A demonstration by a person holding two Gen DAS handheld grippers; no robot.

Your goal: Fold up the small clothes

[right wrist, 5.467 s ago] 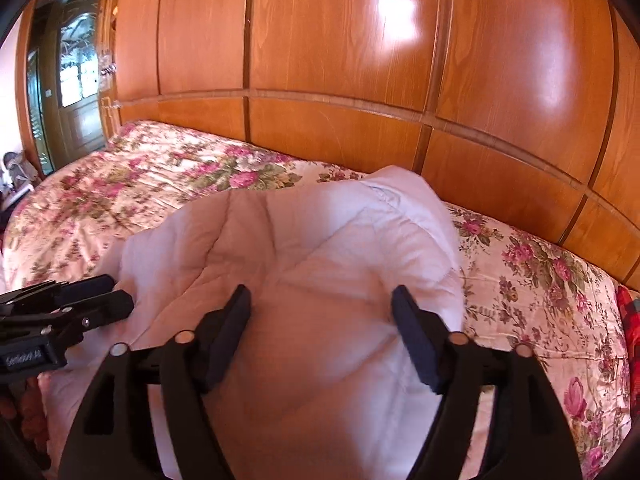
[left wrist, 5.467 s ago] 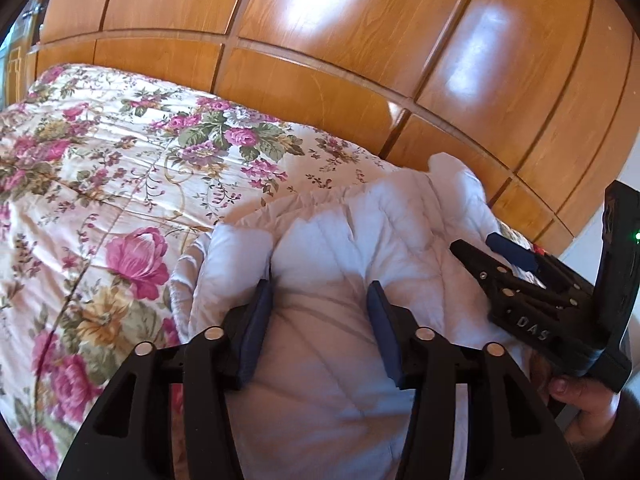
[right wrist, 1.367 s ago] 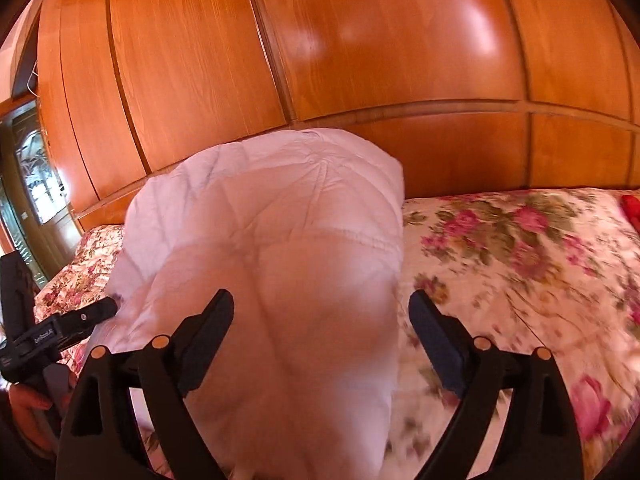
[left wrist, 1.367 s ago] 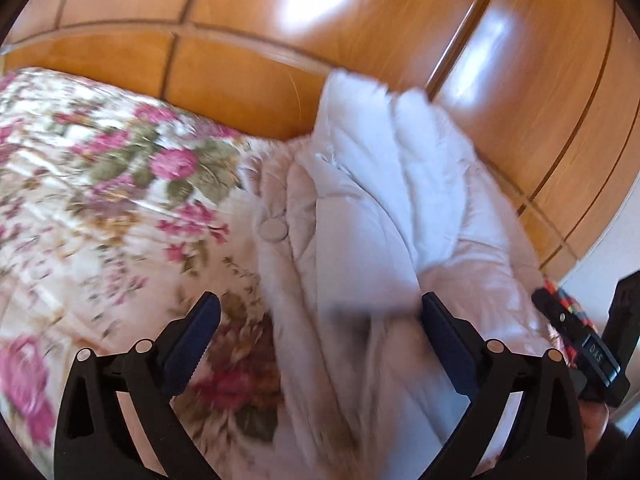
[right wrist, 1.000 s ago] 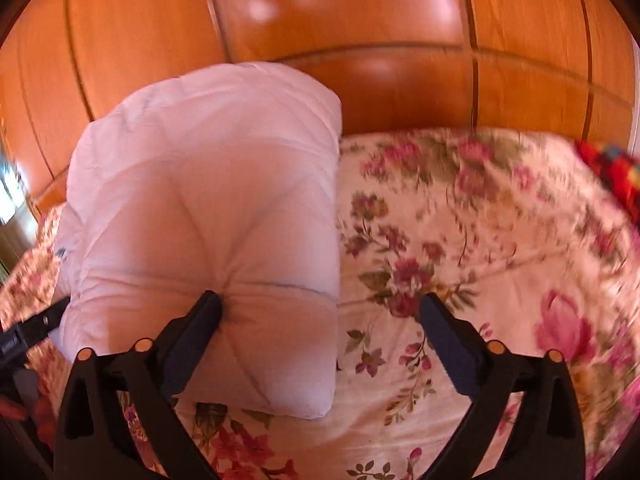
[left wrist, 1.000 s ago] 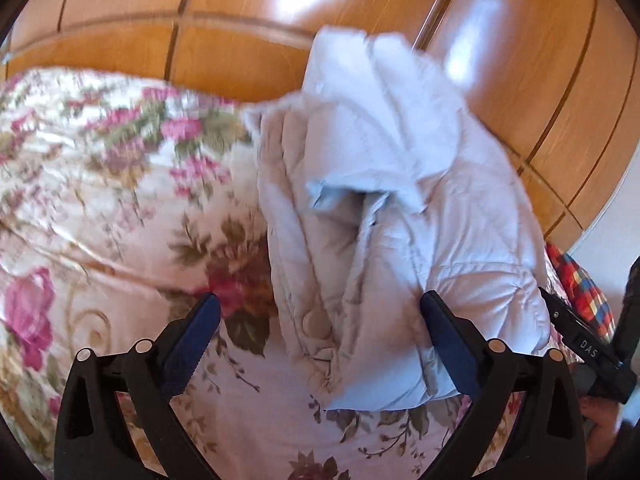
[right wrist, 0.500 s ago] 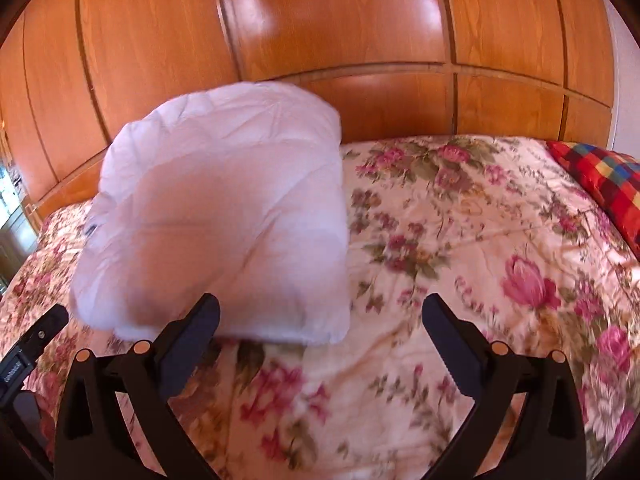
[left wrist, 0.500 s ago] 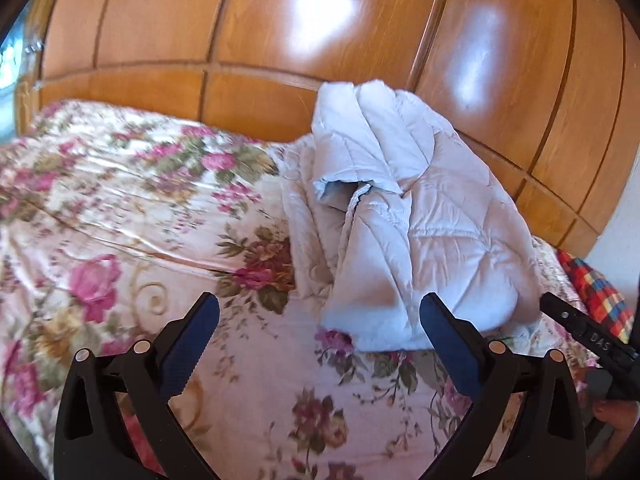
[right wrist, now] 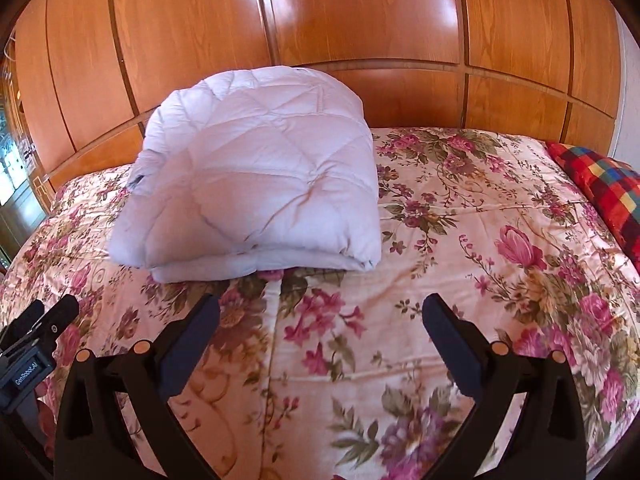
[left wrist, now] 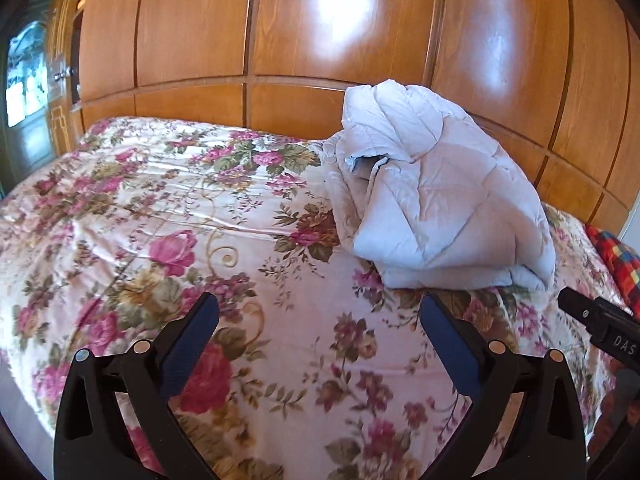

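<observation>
Nearest to me, my left gripper (left wrist: 319, 330) hangs over the floral bedspread (left wrist: 180, 216) with its jaws spread wide and nothing between them. My right gripper (right wrist: 320, 330) is the same: jaws spread, empty, above the bedspread. Each gripper shows at the edge of the other's view, well short of the garment. Beyond both, the white quilted jacket (right wrist: 256, 196) lies folded into a thick bundle on the bed, touching neither gripper; from the left wrist view its loose folds bunch upward on the far side. A plaid pillow (right wrist: 596, 184) lies at the right edge. Behind stands the wooden panelled wall (right wrist: 360, 12).
</observation>
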